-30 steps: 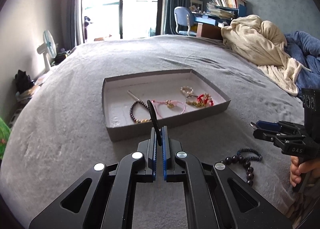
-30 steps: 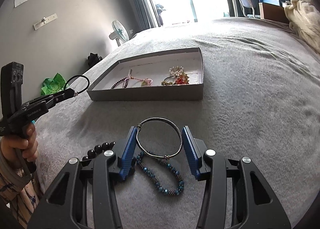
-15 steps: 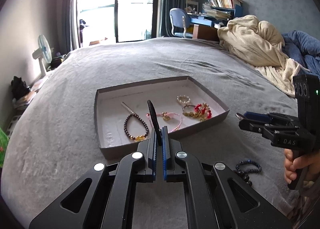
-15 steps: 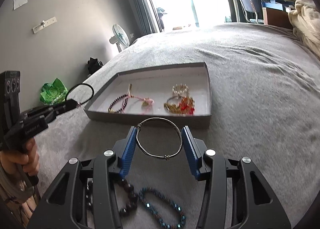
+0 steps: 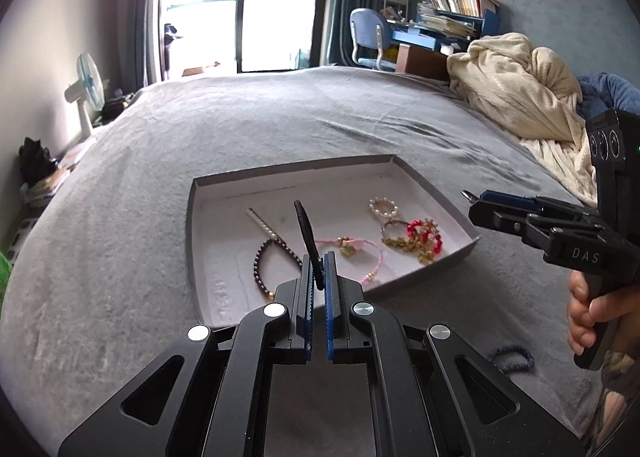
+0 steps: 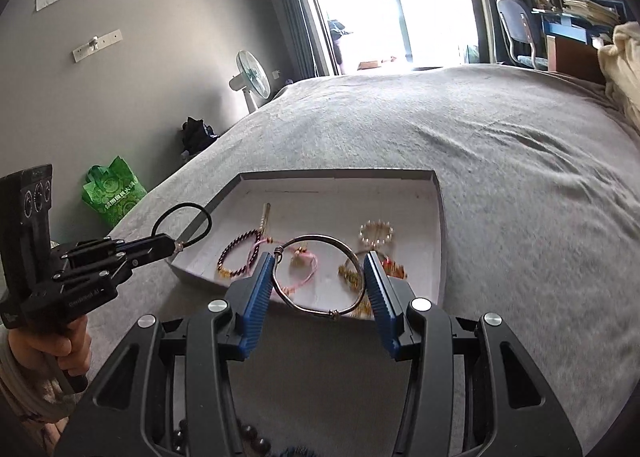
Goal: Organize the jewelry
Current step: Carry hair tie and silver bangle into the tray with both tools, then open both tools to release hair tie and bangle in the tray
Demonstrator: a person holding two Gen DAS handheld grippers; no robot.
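A grey shallow tray (image 5: 436, 187) (image 6: 442, 217) lies on the grey bed and holds several bracelets: a dark beaded one (image 5: 260, 263), a pink cord one (image 5: 370, 251), a white pearl one (image 5: 384, 207) and a red and gold one (image 5: 420, 235). My left gripper (image 5: 318, 269) is shut on a black elastic loop (image 5: 306, 233), held just above the tray's near edge; the loop also shows in the right wrist view (image 6: 182, 223). My right gripper (image 6: 320, 277) is shut on a silver wire bangle (image 6: 320, 277), held before the tray's near edge.
A blue beaded bracelet (image 5: 512, 357) and dark round beads (image 6: 248, 433) lie on the bed near the grippers. A cream blanket (image 5: 516, 85) is piled at the far right. A fan (image 5: 90, 85), a green bag (image 6: 114, 193) and a desk with a chair (image 5: 372, 39) stand beyond the bed.
Both grippers have moved forward toward the tray, each still holding its piece. The loose blue and dark bead bracelets have slid back toward the lower edge of both views.
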